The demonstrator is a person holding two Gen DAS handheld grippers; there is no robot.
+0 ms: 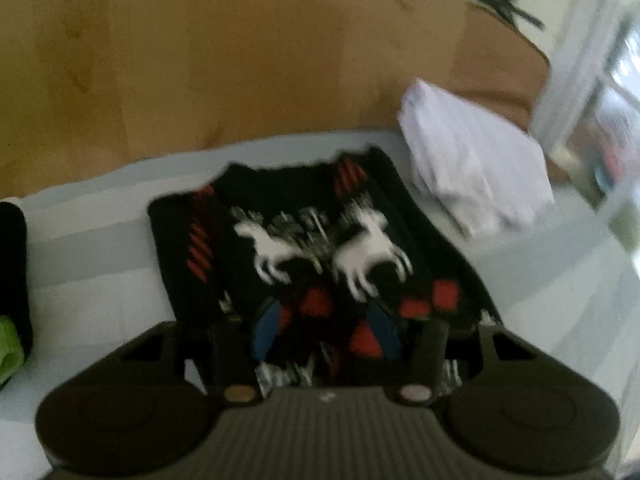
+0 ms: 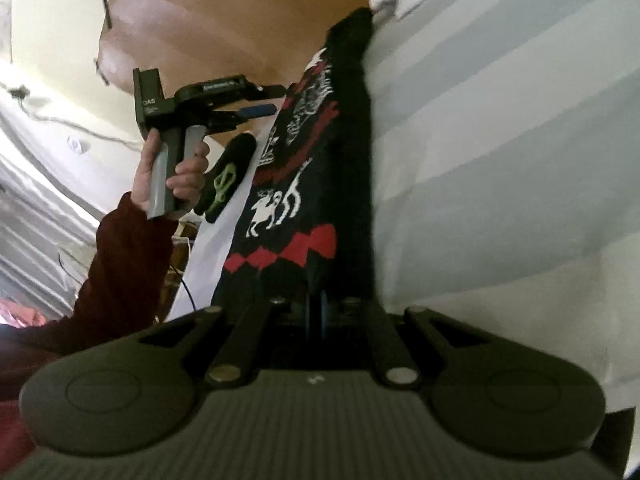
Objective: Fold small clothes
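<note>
Black knitted garment (image 1: 320, 248) with white reindeer and red zigzag bands lies flat on the pale striped bedsheet (image 1: 100, 280), at the centre of the left wrist view and running from 6 toward 12 o'clock in the right wrist view. Wooden floor (image 1: 240, 60) fills the upper half beyond the sheet's edge. At 2 o'clock from the garment a crumpled white cloth (image 1: 476, 168) rests on the sheet, just beside its far corner. At 9 o'clock a black item with a green print (image 1: 12, 300) sits apart from it.

A hand (image 2: 176, 176) in a dark red sleeve (image 2: 120, 264) carries the left gripper (image 1: 326, 334); its blue pads (image 1: 268, 332) stand apart over the garment's near edge, released, gripping nothing. The right gripper (image 2: 320, 312) is clenched, its pads together on the garment's near end.
</note>
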